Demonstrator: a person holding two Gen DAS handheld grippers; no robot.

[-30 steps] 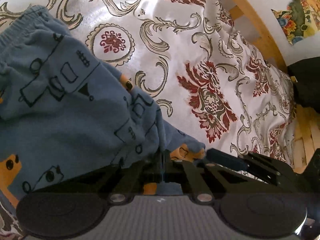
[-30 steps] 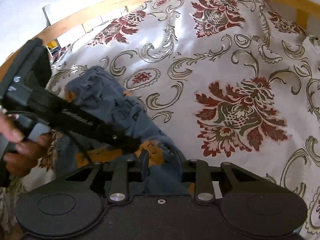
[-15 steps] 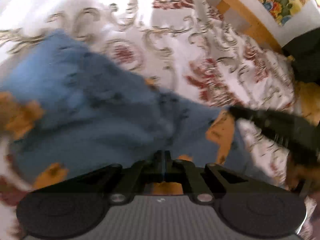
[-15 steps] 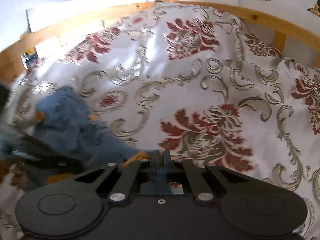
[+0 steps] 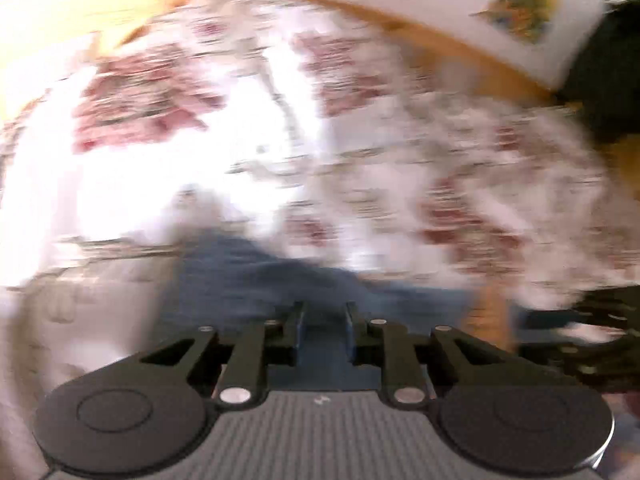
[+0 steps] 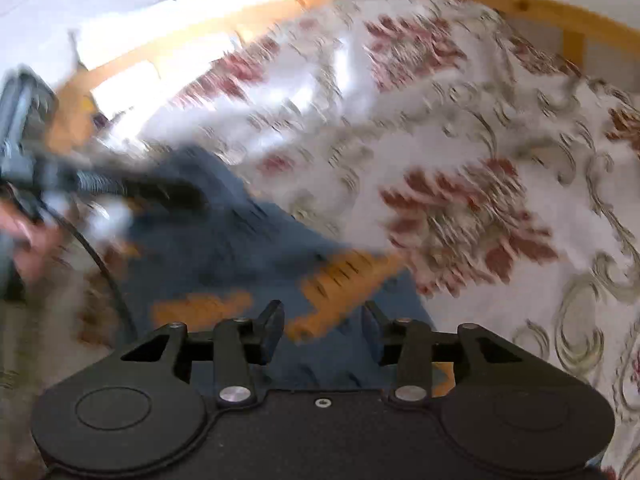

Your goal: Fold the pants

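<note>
The blue pants (image 5: 260,276) with orange patches lie bunched on the patterned bedspread (image 5: 240,140), low in a heavily blurred left wrist view. My left gripper (image 5: 324,312) hovers just over the fabric, its fingers a little apart with blue cloth showing in the gap. In the right wrist view the pants (image 6: 240,248) spread from centre to lower left. The right gripper (image 6: 322,312) stands wide open above an orange patch and holds nothing. The left gripper (image 6: 120,188) reaches in from the left edge, held by a hand (image 6: 32,236). The right gripper (image 5: 580,320) shows at the right edge.
A white bedspread (image 6: 440,140) with red flowers and grey scrolls covers the bed. A wooden bed frame (image 6: 540,4) curves around the far side. Colourful pictures (image 5: 516,0) hang on the wall, and a dark object (image 5: 608,68) sits at the right.
Both grippers were shut on the pants and have opened, letting the fabric drop onto the bed. Both cameras swing fast, and the pants now sit lower in view.
</note>
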